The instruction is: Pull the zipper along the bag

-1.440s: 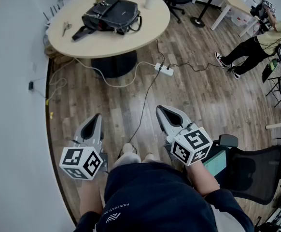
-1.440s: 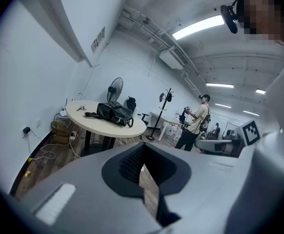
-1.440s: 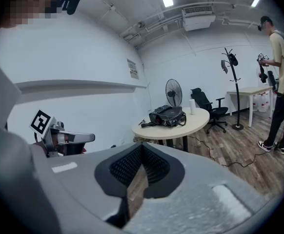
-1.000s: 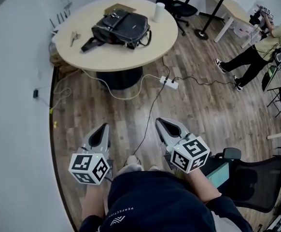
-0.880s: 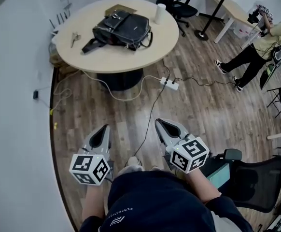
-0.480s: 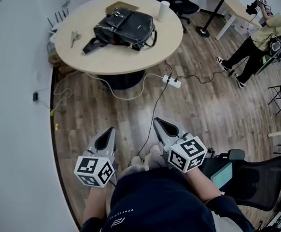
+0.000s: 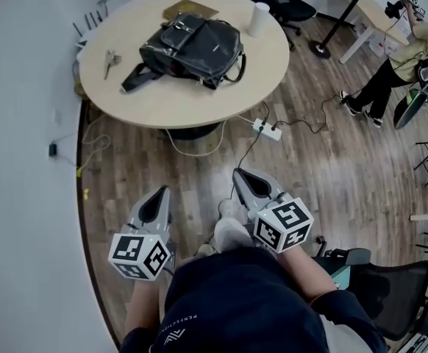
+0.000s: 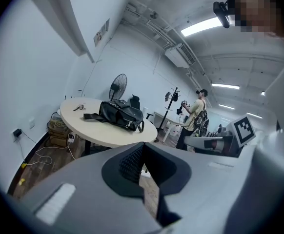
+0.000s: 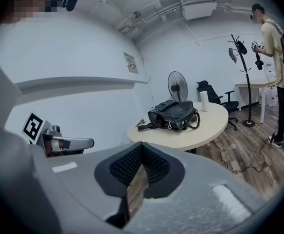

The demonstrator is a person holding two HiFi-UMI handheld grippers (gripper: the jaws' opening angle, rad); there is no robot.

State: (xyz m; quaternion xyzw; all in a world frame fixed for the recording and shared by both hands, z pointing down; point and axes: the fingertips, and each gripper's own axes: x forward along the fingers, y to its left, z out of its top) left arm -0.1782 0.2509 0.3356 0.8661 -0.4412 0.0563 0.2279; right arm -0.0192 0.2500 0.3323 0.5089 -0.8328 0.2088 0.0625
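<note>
The left gripper (image 7: 161,192) and the right gripper (image 7: 237,173) are held low in front of the person, above the wooden floor (image 7: 332,168) and well short of the table. The jaws of each are closed together with nothing between them. Beyond them, a power strip (image 7: 267,129) lies on the floor beside the table base. The black bag (image 7: 192,46) lies untouched on the round table (image 7: 162,101), with a white cup (image 7: 258,18) near the far edge.
</note>
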